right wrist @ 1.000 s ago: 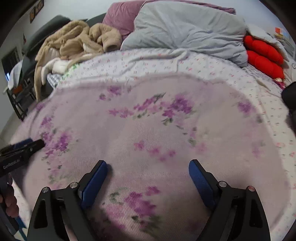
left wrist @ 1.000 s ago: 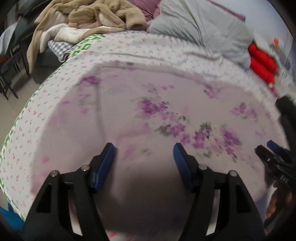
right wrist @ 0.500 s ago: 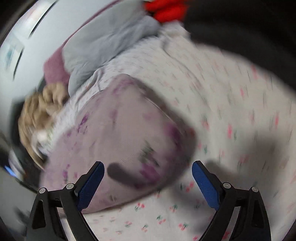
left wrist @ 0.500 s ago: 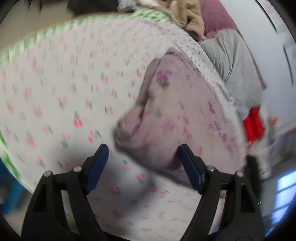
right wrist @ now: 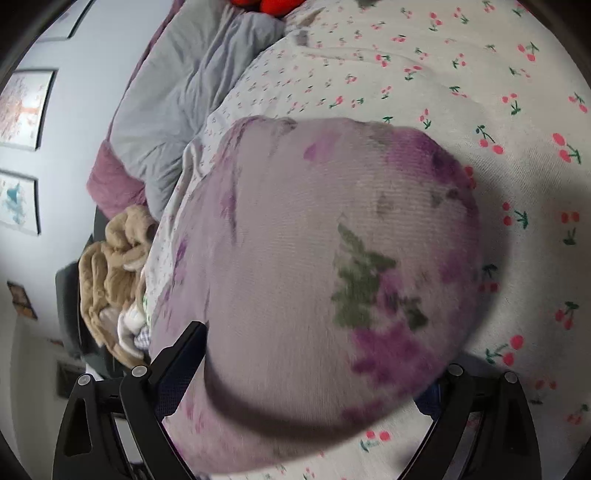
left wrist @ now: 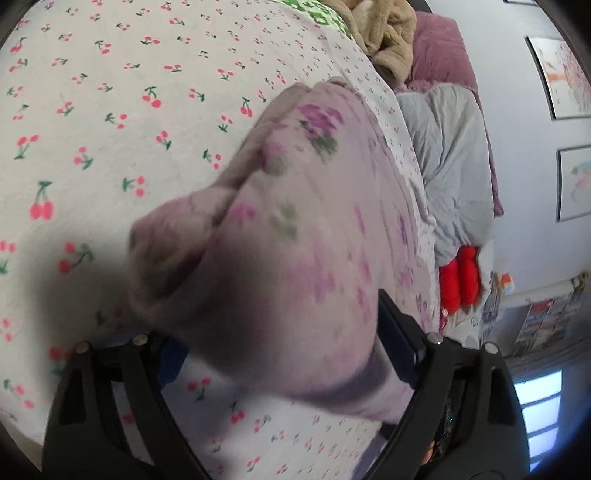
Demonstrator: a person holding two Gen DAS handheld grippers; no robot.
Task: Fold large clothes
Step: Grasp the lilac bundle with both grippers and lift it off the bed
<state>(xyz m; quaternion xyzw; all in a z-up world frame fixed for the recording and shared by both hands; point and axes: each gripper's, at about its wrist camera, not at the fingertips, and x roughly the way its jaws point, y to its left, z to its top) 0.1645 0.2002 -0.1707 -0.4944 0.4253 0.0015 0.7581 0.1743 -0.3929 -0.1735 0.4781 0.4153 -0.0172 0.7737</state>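
Note:
A folded pale lilac garment with purple flowers [left wrist: 295, 229] lies on the bed with the cherry-print sheet [left wrist: 92, 110]. My left gripper [left wrist: 280, 354] is open, and one thick end of the garment sits between its blue-padded fingers [left wrist: 397, 350]. In the right wrist view the other end of the garment [right wrist: 314, 258] bulges between the fingers of my right gripper [right wrist: 314, 369], which is open too. The garment hides most of the pads in both views. Both views are tilted sideways.
A grey duvet [left wrist: 450, 155] and a mauve pillow [left wrist: 439, 40] lie at the head of the bed. A heap of beige fleece clothes [left wrist: 384, 33] sits by it, as in the right wrist view [right wrist: 110, 280]. A red cushion [left wrist: 460, 280] lies beyond. Framed pictures [left wrist: 565, 59] hang on the wall.
Both grippers have swung from above the middle of the garment out to its two ends, rolled sideways and come in close, so each end now lies between open fingers.

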